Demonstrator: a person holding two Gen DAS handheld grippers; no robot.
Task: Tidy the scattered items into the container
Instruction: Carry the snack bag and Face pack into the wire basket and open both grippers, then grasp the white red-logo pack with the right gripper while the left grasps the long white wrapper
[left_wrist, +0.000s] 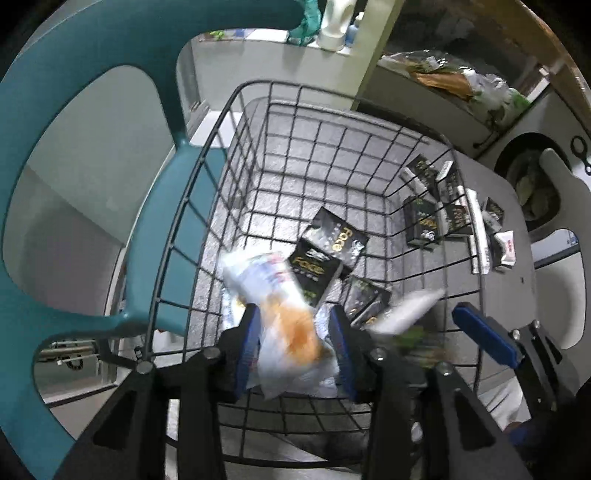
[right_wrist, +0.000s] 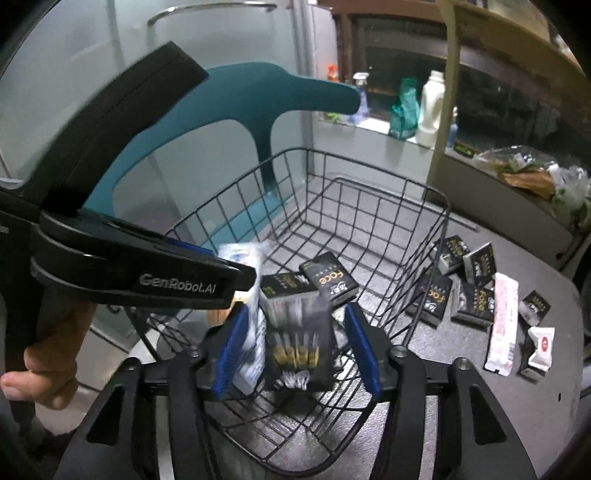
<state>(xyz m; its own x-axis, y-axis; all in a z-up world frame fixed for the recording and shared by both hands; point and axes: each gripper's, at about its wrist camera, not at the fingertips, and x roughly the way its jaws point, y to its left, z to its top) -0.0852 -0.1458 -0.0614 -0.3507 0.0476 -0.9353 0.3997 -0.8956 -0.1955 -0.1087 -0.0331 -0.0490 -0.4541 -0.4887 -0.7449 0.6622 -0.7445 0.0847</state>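
I look down into a black wire basket (left_wrist: 271, 83) (right_wrist: 369, 165) on a grey table. My left gripper (left_wrist: 293, 319) hangs over it, jaws apart. A blurred clear-wrapped packet (left_wrist: 291, 332) with an orange patch lies loose between its pads. My right gripper (right_wrist: 295, 312) is beside it over the basket, and a blurred black box (right_wrist: 299, 343) sits in the gap, clear of both blue pads. Black "Face" boxes (left_wrist: 338, 236) (right_wrist: 328, 282) lie on the basket floor. More black boxes (right_wrist: 476, 299), a long white packet (right_wrist: 502, 325) and a small white packet (right_wrist: 541, 347) lie on the table to the right.
A teal chair (left_wrist: 37, 110) (right_wrist: 258, 92) stands close against the basket's left side. A person's hand (right_wrist: 48, 354) holds the left gripper's handle. Bottles and bags line a ledge (right_wrist: 428, 110) behind. The table edge (right_wrist: 569, 295) curves past the scattered items.
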